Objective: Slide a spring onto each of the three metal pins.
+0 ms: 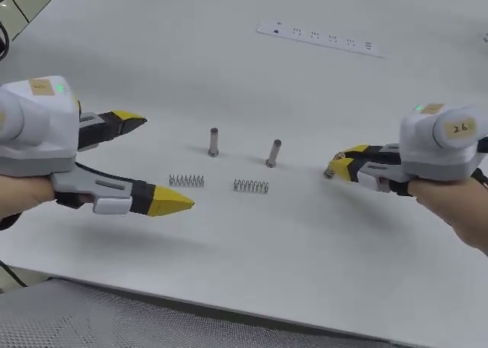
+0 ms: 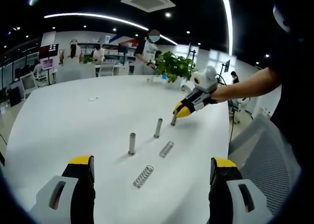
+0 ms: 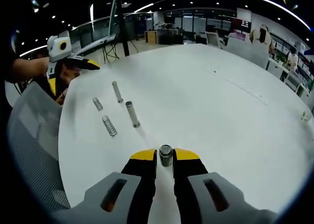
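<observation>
White counter point(image 1: 305, 272) in an open-plan office, with a power strip point(image 1: 319, 39) lying at its far side, carried the work. Near its middle stood two upright metal pins, the left pin point(image 1: 213, 142) and the right pin point(image 1: 273, 153), side by side but not touching. Just in front of them two loose springs lay on their sides, the left spring point(image 1: 186, 181) and the right spring point(image 1: 251, 186). The left hand-held gripper point(image 1: 164, 161) hovered with jaws spread wide, while the right hand-held gripper point(image 1: 335, 169) was clamped on a third pin point(image 3: 166, 155) that appeared ringed with coils.
</observation>
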Demonstrator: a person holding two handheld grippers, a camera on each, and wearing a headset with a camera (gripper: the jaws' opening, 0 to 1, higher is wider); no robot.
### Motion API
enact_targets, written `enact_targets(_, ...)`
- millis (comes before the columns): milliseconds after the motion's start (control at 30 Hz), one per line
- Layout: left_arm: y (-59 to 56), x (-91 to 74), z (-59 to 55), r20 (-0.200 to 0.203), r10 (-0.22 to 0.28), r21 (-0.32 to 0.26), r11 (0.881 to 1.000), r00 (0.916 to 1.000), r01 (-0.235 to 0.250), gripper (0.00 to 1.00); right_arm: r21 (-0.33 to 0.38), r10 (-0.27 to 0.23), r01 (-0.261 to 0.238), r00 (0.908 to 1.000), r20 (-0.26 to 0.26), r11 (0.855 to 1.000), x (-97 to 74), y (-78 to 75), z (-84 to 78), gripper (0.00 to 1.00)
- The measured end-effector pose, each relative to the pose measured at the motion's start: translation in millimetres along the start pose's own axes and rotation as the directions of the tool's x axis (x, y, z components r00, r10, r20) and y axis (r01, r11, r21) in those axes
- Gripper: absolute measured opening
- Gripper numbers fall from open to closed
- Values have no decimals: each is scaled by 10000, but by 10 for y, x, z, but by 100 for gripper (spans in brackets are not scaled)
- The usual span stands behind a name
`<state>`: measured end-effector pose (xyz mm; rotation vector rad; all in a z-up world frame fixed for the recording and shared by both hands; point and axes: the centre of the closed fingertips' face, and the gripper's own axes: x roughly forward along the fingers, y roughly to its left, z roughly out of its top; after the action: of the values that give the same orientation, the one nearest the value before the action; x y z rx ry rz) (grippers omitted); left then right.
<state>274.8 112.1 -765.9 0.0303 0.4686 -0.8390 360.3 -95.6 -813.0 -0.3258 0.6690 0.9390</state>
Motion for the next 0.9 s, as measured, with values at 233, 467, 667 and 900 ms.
enact_targets(233, 6, -3, -5, 17, 21, -64, 10000, 10000, -21, 96, -89, 77, -76, 9999, 83, 9999, -1, 51, -12, 20)
enact_targets(467, 4, -2, 14, 42, 10, -74, 10000, 10000, -10, 96, 74, 22, -23, 9998, 179, 10000, -34, 49, -14, 24)
enact_targets(667, -12, 4, 24, 41, -5, -87, 10000, 10000, 6, 96, 204, 74, -80, 9996, 285, 9998, -82, 76, -25, 28)
enact_targets(900, -19, -5, 32, 37, -16, -67, 10000, 10000, 17, 96, 164, 72, -77, 9995, 320, 9998, -131, 101, -42, 31)
